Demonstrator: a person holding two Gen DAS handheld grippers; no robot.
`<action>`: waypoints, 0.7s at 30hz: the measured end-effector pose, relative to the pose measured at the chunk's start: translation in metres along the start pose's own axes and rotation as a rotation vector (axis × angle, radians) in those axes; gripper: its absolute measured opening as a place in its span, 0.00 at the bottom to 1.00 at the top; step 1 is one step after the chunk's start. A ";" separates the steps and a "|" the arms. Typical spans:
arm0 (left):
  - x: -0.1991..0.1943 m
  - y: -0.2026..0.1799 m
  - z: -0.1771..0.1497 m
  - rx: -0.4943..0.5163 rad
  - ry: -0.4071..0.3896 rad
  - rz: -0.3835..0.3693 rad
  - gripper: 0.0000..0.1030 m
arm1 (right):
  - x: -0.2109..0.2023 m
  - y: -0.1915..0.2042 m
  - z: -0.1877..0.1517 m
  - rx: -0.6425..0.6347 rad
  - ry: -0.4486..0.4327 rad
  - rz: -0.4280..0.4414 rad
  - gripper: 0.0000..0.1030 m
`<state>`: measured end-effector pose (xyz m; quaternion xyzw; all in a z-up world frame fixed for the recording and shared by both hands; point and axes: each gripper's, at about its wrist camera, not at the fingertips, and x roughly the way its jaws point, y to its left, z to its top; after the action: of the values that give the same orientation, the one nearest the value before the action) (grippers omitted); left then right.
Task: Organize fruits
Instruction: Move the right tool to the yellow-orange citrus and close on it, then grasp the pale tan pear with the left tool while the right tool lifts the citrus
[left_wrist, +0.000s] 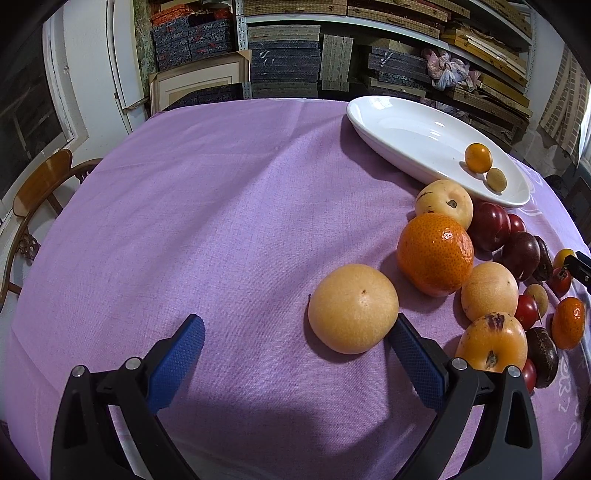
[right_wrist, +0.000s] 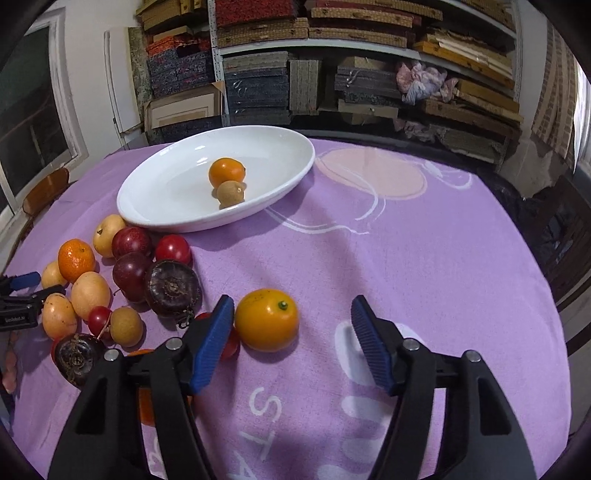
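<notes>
On the purple-clothed desk (right_wrist: 406, 258), the white dish (right_wrist: 166, 218) sat at the far side, holding a small orange fruit (right_wrist: 226, 172) with a tan one (right_wrist: 230, 192) touching it. Nearer than the dish lay the fruit pile (right_wrist: 122, 273): pale, orange, red and dark fruits bunched together. The right claw (right_wrist: 293, 341) hovered on the near side of the dish, jaws apart around a yellow-orange fruit (right_wrist: 266, 319) that touched only its left pad. The left claw (left_wrist: 295, 356) stood open beside the pile, its right pad just against a pale round fruit (left_wrist: 352, 308), nothing gripped.
</notes>
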<state>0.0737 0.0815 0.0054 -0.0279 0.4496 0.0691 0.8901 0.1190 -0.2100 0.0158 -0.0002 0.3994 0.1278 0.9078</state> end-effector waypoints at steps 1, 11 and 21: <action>0.000 0.000 0.000 0.000 0.000 0.000 0.97 | 0.002 -0.002 -0.002 0.003 0.014 -0.002 0.47; 0.000 0.000 0.000 0.000 0.000 0.000 0.97 | 0.009 0.006 0.003 -0.028 0.028 -0.021 0.36; -0.007 -0.005 -0.002 0.023 -0.022 -0.078 0.97 | 0.008 0.005 0.001 -0.022 0.031 0.003 0.36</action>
<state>0.0688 0.0756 0.0104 -0.0343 0.4393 0.0293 0.8972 0.1239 -0.2033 0.0111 -0.0116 0.4122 0.1336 0.9012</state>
